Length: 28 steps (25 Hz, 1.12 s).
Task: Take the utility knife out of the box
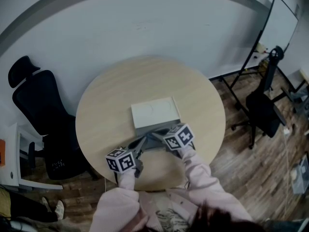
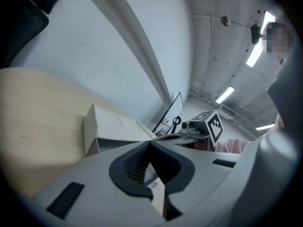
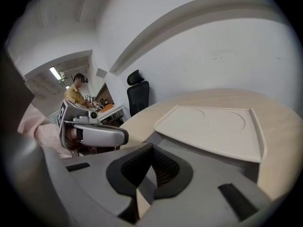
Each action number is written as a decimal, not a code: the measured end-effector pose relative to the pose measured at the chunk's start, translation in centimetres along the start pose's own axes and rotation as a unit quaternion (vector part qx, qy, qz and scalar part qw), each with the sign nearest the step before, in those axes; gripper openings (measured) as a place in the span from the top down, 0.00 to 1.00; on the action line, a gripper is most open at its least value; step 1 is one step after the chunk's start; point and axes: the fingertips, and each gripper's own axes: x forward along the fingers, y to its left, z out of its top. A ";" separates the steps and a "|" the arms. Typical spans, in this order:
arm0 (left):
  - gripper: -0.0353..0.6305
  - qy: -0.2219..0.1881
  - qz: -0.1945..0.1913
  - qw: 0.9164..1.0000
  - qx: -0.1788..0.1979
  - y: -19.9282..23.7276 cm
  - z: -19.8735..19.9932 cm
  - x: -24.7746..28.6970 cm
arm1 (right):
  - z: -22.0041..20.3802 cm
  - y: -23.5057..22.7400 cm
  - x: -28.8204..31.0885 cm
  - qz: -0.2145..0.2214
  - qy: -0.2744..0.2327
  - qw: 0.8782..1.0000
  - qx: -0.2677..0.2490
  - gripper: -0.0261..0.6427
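Observation:
A flat white box (image 1: 155, 111) lies in the middle of the round wooden table (image 1: 106, 95), its lid on top with a round embossed mark. It also shows in the left gripper view (image 2: 113, 126) and the right gripper view (image 3: 213, 126). No utility knife is visible in any view. My left gripper (image 1: 143, 141) (image 2: 150, 144) is shut and points at the box's near side from the left. My right gripper (image 1: 153, 136) (image 3: 152, 146) is shut too, its tips close by the box's near edge, angled downward. The two grippers' tips lie close together.
A black office chair (image 1: 43, 110) stands left of the table and another chair (image 1: 263, 105) to the right, beside a whiteboard on a stand (image 1: 280, 23). A person (image 3: 75, 91) sits at a desk far behind in the right gripper view.

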 end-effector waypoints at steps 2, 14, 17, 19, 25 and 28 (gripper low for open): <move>0.95 0.005 0.000 1.000 -0.003 0.2 -0.3 0.0 | -0.4 -0.1 0.3 0.002 0.013 1.000 -0.003 0.97; 0.95 0.020 -0.010 1.000 -0.019 0.1 -1.1 0.6 | -2.1 -1.0 0.7 0.002 0.053 0.999 -0.008 0.97; 0.95 0.019 -0.009 1.000 -0.019 0.1 -1.1 0.5 | -2.2 -1.3 0.8 -0.012 0.057 0.998 -0.023 0.97; 0.95 0.018 -0.008 1.000 -0.020 0.1 -1.1 0.5 | -2.3 -1.5 0.9 -0.020 0.064 0.997 -0.040 0.96; 0.95 0.016 -0.005 1.000 -0.022 0.0 -1.1 0.6 | -2.9 -2.0 1.4 -0.029 0.084 0.993 -0.075 0.92; 0.95 0.018 -0.004 1.000 -0.022 -0.1 -1.3 0.7 | -3.1 -2.4 1.5 -0.036 0.090 0.992 -0.083 0.91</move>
